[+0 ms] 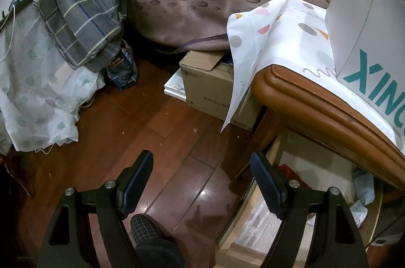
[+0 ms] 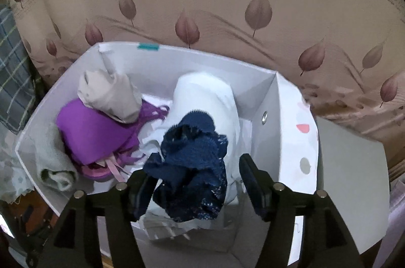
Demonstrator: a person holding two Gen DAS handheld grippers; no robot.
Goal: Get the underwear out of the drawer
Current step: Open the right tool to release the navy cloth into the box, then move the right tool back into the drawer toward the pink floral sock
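While my right gripper stands spread above the white box with the navy lace underwear loose between its jaws, my left gripper, also spread and empty, is nearer the open drawer at its right.

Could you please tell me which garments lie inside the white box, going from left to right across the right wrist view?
Pale green cloth → purple garment → dark blue lace underwear, all inside the white box.
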